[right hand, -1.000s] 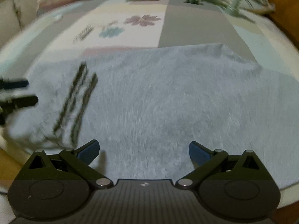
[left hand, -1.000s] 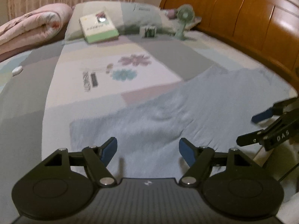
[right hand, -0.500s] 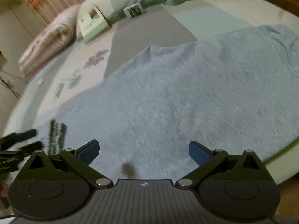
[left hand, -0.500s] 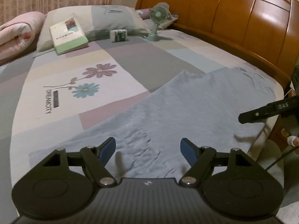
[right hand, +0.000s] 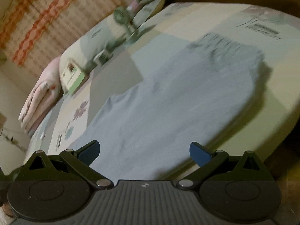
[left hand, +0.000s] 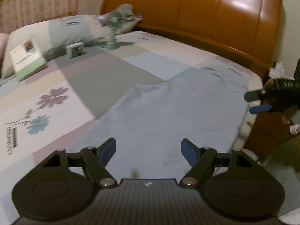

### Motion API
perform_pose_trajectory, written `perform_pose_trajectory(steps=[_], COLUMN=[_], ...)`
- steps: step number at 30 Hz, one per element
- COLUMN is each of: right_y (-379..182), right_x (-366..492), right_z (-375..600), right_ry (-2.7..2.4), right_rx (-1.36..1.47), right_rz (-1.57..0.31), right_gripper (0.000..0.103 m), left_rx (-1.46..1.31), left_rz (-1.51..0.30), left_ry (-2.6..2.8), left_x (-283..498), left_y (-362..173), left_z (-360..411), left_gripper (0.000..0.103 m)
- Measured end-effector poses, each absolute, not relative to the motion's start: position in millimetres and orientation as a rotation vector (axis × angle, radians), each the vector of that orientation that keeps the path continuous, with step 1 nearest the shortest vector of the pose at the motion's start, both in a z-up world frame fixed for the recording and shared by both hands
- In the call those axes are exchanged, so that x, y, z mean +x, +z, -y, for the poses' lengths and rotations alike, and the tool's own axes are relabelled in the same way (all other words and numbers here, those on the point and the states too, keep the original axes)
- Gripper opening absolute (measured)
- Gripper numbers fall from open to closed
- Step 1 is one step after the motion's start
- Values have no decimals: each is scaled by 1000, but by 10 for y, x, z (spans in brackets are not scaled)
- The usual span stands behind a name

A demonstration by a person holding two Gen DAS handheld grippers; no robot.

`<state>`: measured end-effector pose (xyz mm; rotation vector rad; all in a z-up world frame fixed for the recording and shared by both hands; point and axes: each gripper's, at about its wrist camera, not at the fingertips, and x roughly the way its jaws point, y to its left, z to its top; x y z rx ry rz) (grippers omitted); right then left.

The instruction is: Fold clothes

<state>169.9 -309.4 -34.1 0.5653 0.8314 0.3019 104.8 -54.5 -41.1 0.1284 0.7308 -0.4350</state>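
Note:
A light blue garment [left hand: 168,116] lies spread flat along the near side of the bed, reaching to the mattress corner by the headboard. My left gripper [left hand: 148,150] hovers over its near part, open, with nothing between its blue pads. My right gripper [left hand: 256,103] shows at the right edge of the left wrist view, beyond the bed's corner, its two fingers apart. In the tilted, blurred right wrist view the right gripper [right hand: 144,152] stands open above the garment [right hand: 178,108], holding nothing.
A patchwork flower bedsheet [left hand: 46,101] covers the bed. Near the pillow [left hand: 56,30] stand a green-white book [left hand: 26,60], a small box [left hand: 76,49] and a small standing fan [left hand: 113,30]. The wooden headboard [left hand: 215,15] runs along the far right. A rolled pink quilt [right hand: 41,95] lies by the curtain.
Both grippers have swung along the bed toward the headboard end of the garment. The right wrist view has rolled strongly. Both stay open and hold nothing.

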Motion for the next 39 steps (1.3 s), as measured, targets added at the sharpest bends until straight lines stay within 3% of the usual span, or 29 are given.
perform_pose_trajectory(steps=[8,23,34,39], right_y=[-282,-656,-652,-486], right_x=[2056,2304,2162,1854], right_z=[3028,2922,3191,3665], right_ry=[335,317,366,277], right_rx=[517,463,625,720], right_rz=[-801,-898,-824,-656], right_gripper=[103,103,103,103], left_rx=[172,152,108,99], left_rz=[-740,-782,-793,-792], left_ry=[-466,-413,-425,-433], left_x=[1077,1273,1351,1379], left_y=[-396,-447,-492,-487], left_z=[838,891,885,891], left_gripper=[77,77,79,79])
